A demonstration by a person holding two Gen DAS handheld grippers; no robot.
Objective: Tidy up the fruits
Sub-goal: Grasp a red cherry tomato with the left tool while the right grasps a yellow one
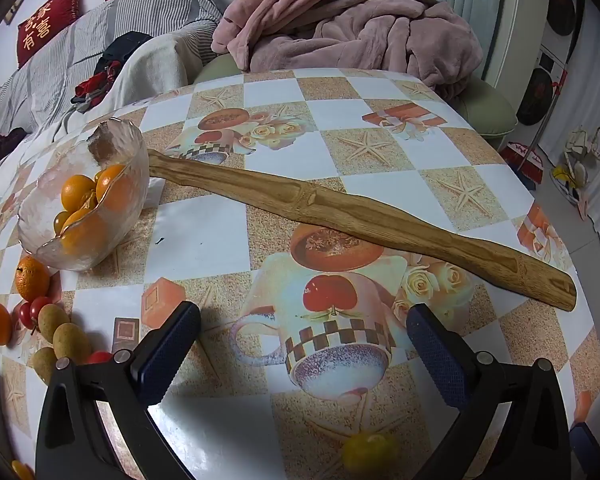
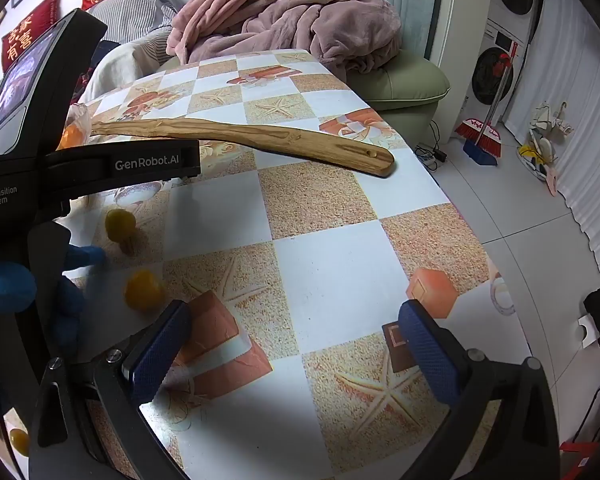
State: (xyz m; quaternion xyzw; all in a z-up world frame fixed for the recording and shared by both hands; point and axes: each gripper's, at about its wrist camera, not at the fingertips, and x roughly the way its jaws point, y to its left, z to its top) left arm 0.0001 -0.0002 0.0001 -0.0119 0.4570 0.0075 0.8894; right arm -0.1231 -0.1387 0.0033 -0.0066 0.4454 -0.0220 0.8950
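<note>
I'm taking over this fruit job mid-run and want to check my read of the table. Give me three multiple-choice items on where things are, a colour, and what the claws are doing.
1. Where does the glass bowl stand in the left wrist view?
A. far left of the table
B. on the green chair
C. between the fingers of the left claw

2. What colour are the fruits inside the bowl?
A. green
B. orange
C. purple

3. What state is the left claw in?
A. shut on a fruit
B. shut on the wooden stick
C. open, holding nothing

Answers:
1 A: the bowl sits at the left of the table, against the thin end of the wooden stick.
2 B: the oranges show through the clear glass.
3 C: its fingers stand wide apart over bare tablecloth; the right claw looks the same.
</note>
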